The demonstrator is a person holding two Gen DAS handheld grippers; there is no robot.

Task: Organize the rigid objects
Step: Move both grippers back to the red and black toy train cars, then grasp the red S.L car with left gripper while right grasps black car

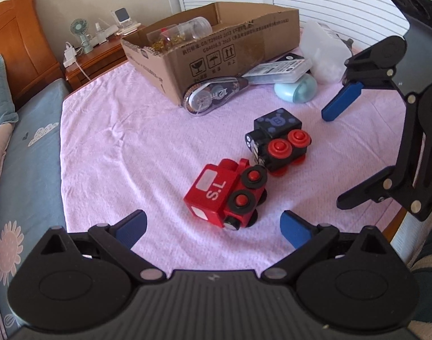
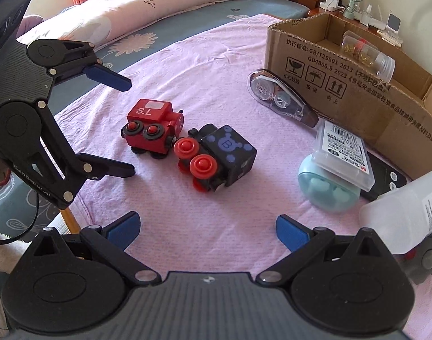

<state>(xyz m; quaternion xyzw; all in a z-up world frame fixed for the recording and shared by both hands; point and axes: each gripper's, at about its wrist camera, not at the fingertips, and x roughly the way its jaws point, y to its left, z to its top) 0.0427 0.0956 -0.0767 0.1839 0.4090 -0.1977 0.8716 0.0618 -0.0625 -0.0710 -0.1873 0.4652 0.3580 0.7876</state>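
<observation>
A red toy train (image 1: 227, 195) marked "S.L" and a black toy train (image 1: 278, 141) with red wheels lie on their sides, nose to nose, on the pink cloth (image 1: 131, 141). They also show in the right wrist view, red train (image 2: 152, 129) and black train (image 2: 218, 158). My left gripper (image 1: 213, 228) is open and empty, just short of the red train; it also shows in the right wrist view (image 2: 128, 127). My right gripper (image 2: 207, 231) is open and empty, short of the black train; it also shows in the left wrist view (image 1: 333, 158).
A cardboard box (image 1: 216, 53) with a clear jar (image 2: 369, 53) stands at the back. Beside it lie a correction tape (image 2: 281, 97), a clear plastic case (image 2: 343, 150), a blue oval case (image 2: 326, 189) and a white bottle (image 2: 408, 212). A bed (image 1: 26, 147) and nightstand (image 1: 97, 53) lie beyond.
</observation>
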